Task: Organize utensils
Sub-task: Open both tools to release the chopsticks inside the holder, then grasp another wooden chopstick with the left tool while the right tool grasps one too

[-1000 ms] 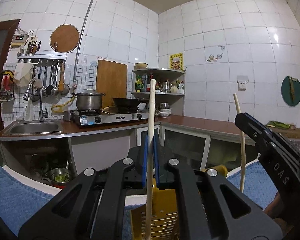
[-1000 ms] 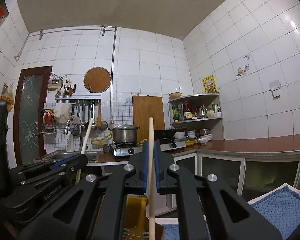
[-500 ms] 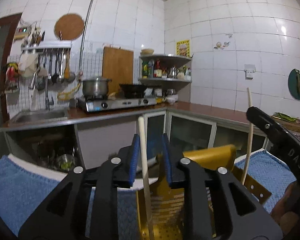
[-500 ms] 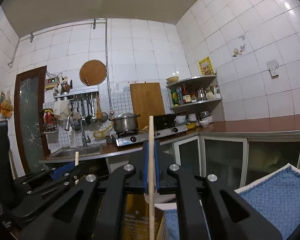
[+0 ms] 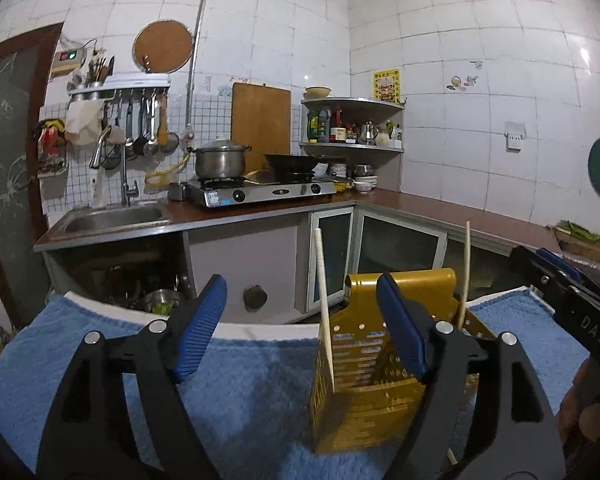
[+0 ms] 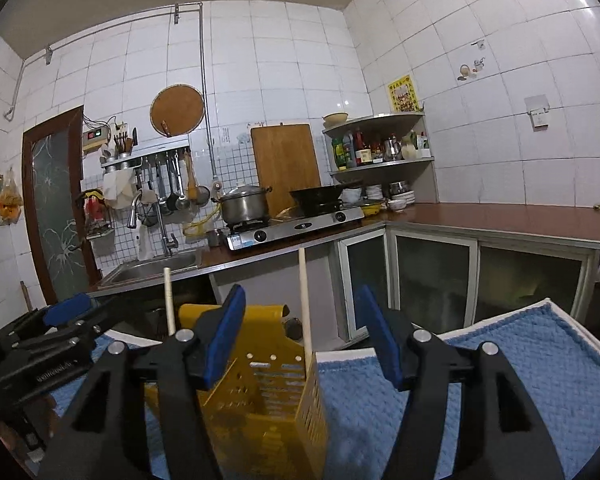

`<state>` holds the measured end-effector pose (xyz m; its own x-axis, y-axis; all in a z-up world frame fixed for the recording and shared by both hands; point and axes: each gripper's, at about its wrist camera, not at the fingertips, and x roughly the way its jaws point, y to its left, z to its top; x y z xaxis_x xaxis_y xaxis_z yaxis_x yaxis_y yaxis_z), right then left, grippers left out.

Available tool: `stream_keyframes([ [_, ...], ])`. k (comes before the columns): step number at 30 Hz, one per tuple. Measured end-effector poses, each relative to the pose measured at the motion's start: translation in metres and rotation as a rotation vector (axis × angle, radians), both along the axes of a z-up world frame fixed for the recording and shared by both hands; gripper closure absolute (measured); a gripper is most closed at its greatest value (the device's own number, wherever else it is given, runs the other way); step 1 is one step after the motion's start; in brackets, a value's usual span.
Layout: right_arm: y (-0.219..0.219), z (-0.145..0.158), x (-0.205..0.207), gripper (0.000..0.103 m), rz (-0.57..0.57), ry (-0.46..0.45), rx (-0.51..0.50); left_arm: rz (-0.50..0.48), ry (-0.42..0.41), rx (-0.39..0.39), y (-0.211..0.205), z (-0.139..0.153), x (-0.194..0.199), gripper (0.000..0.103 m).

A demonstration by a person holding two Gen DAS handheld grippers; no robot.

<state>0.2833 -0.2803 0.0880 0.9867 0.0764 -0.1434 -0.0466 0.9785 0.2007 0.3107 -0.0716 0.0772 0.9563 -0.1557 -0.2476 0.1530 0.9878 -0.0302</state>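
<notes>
Both chopsticks released into yellow holder, lower centre. Left gripper and right gripper fingers just opened wide, empty. Straight withdrawal advised; left chopstick and right chopstick not to be knocked.

My utensil holder, a yellow perforated plastic caddy with a rolled top edge, stands upright on the blue towel. Two pale wooden chopsticks rise from it: one leaning at its left corner, the other near its right side, well apart.

Two chopsticks upright in holder, holder on towel
</notes>
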Motion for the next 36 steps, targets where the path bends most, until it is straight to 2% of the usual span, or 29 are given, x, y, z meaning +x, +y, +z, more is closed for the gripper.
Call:
stream_keyframes([
  [4,0.005,0.008,-0.024,0.043,-0.001,0.026,-0.016,0.01,0.035,-0.021,0.013,0.006,-0.021,0.023],
  [9,0.012,0.009,-0.054,0.043,0.011,0.056,-0.026,0.034,0.049,-0.005,0.025,0.003,-0.049,0.017],
  [14,0.025,0.002,-0.083,0.043,0.023,0.084,-0.048,0.051,0.099,0.015,0.036,-0.017,-0.071,0.015],
  [19,0.031,-0.022,-0.102,0.043,0.022,0.148,-0.063,0.059,0.177,0.003,0.05,-0.039,-0.085,0.014],
  [22,0.028,-0.042,-0.104,0.043,-0.004,0.216,-0.042,0.064,0.223,0.006,0.052,-0.052,-0.087,0.014],
  [26,0.023,-0.069,-0.094,0.043,-0.056,0.345,-0.025,0.068,0.305,0.036,0.05,-0.074,-0.085,0.014],
  [29,0.014,-0.089,-0.084,0.043,-0.103,0.446,0.011,0.068,0.359,0.029,0.051,-0.086,-0.082,0.014],
  [33,0.005,-0.108,-0.072,0.043,-0.129,0.526,0.064,0.075,0.412,0.046,0.05,-0.099,-0.077,0.014],
  [36,0.008,-0.118,-0.059,0.043,-0.154,0.583,0.039,0.069,0.448,0.055,0.049,-0.105,-0.074,0.015],
])
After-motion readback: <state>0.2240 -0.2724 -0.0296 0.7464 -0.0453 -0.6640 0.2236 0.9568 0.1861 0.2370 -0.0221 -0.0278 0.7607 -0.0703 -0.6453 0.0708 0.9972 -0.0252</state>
